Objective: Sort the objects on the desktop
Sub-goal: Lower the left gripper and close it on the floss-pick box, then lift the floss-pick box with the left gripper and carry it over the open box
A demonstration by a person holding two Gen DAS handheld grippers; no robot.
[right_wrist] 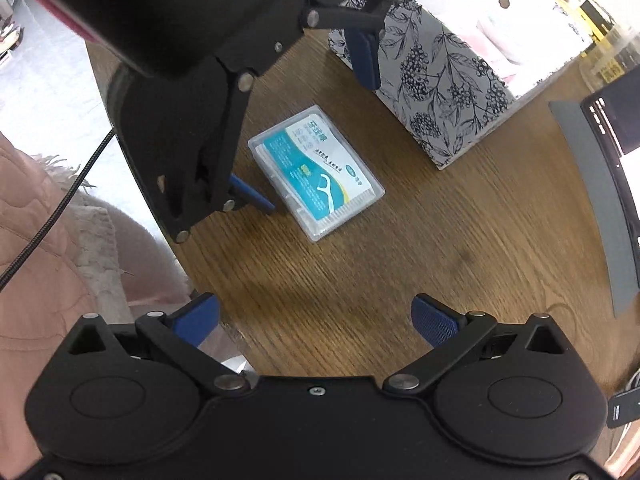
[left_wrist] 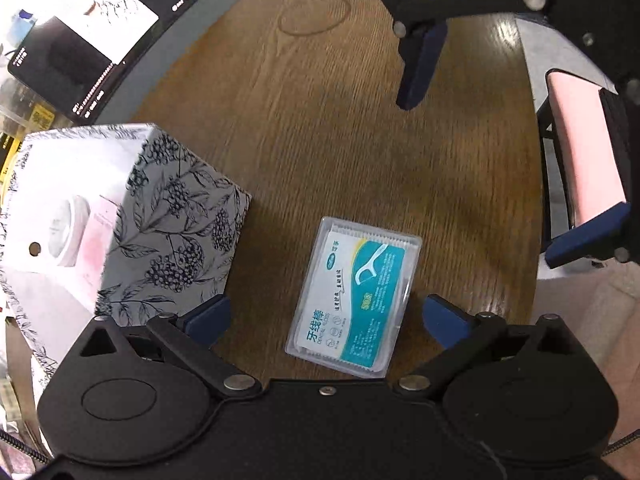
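The clear plastic dental floss pick box with teal label [left_wrist: 355,296] lies flat on the brown wood-grain table [left_wrist: 320,140], between the wide-spread fingers of the left gripper [left_wrist: 326,318], long axis running along them. Label reads "牙线棒". The right gripper [right_wrist: 316,318], also wide and empty, hangs farther off

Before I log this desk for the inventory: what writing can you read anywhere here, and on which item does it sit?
"牙线棒": large characters on the teal and white label of the clear dental floss pick box, with a floss pick drawing beside them.
Smaller lines on that label: too blurred to read.
Screen at the table's far edge: rows of white text, too small to read.
Floral patterned box: no text visible, only a berry and leaf print.
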